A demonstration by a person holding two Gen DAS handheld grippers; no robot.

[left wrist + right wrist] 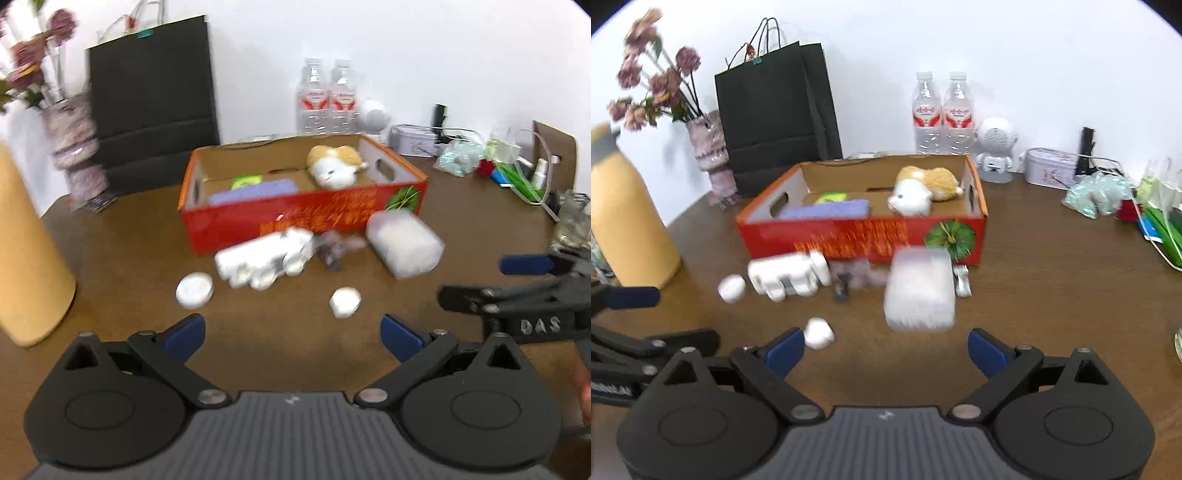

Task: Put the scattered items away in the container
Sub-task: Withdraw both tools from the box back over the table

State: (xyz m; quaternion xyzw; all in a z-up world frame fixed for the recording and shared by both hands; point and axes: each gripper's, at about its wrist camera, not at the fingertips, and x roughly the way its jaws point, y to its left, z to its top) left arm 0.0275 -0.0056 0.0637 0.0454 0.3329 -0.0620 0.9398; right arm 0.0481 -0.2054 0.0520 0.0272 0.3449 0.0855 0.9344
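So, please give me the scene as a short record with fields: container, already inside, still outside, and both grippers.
container: red cardboard box, open top
already inside: plush toy, purple cloth
still outside: white toy, clear packet, two small white pieces, in front of the box
left gripper: open, empty
right gripper: open, empty

Motion blur smears the white toy [788,275], clear pack [919,291] and small dark object [841,290] in front of the red box [812,236]; the dark object's identity is unreadable. Box print is illegible. Purple item [827,210] inside the box is half hidden by its front wall. Yellow bottle [26,251] left of the box is cut by the frame edge. Right gripper [476,280] body runs off the frame.
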